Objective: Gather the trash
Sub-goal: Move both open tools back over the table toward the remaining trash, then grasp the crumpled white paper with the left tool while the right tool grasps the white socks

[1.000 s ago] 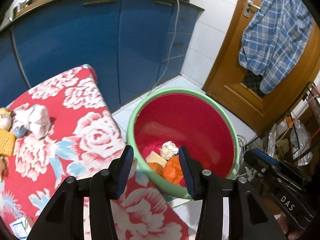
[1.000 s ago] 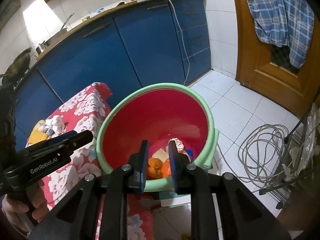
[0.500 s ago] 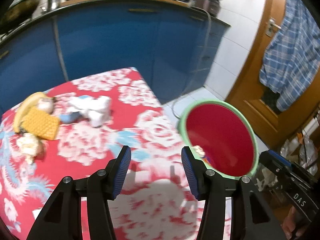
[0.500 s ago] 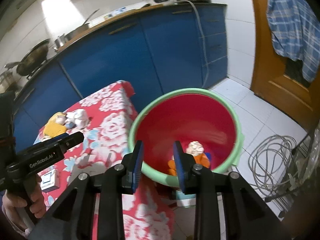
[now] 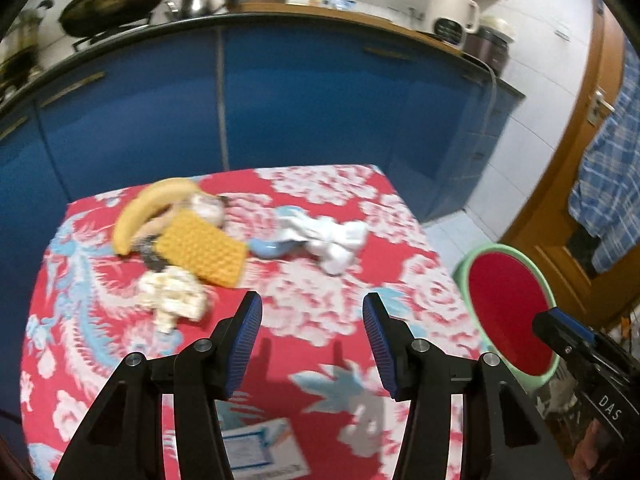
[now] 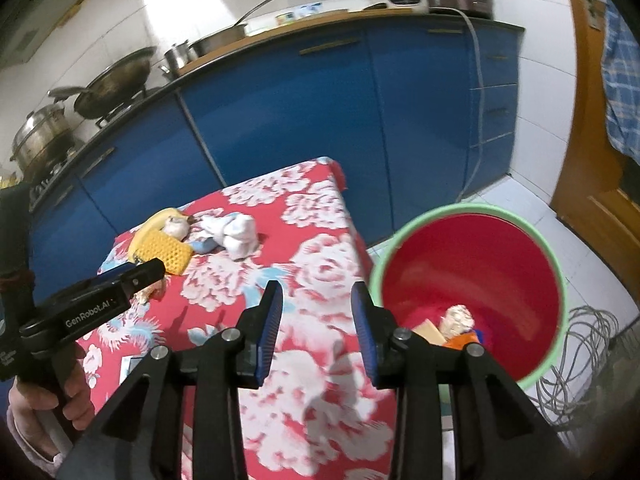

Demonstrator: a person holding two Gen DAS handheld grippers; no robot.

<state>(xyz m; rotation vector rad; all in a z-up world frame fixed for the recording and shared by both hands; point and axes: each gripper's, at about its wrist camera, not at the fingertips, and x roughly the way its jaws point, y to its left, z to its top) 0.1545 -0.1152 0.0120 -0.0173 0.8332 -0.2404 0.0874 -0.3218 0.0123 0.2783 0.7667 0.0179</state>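
**Entry: both grippers empty over the table, litter still at the far end**

Left gripper: fingers part open, nothing between them; right gripper: jaws opening, nothing between them. I count the trash at 10 to 12 o'clock on the red floral tablecloth: yellow curved banana peel, yellow waffle-textured sponge pad, crumpled cream paper wad, white crumpled tissue touching a pale blue scrap; green-rimmed red plastic bin on the floor at 3 o'clock.

Risks, as I judge them: items lie touching, so one pinch may drag a neighbour off the edge; the soft tissue may slip from half-closed fingers; two grippers converging could collide.

Right wrist view alone shows the bin's contents and the hand holding the left gripper; left wrist view alone shows the paper wad clearly.
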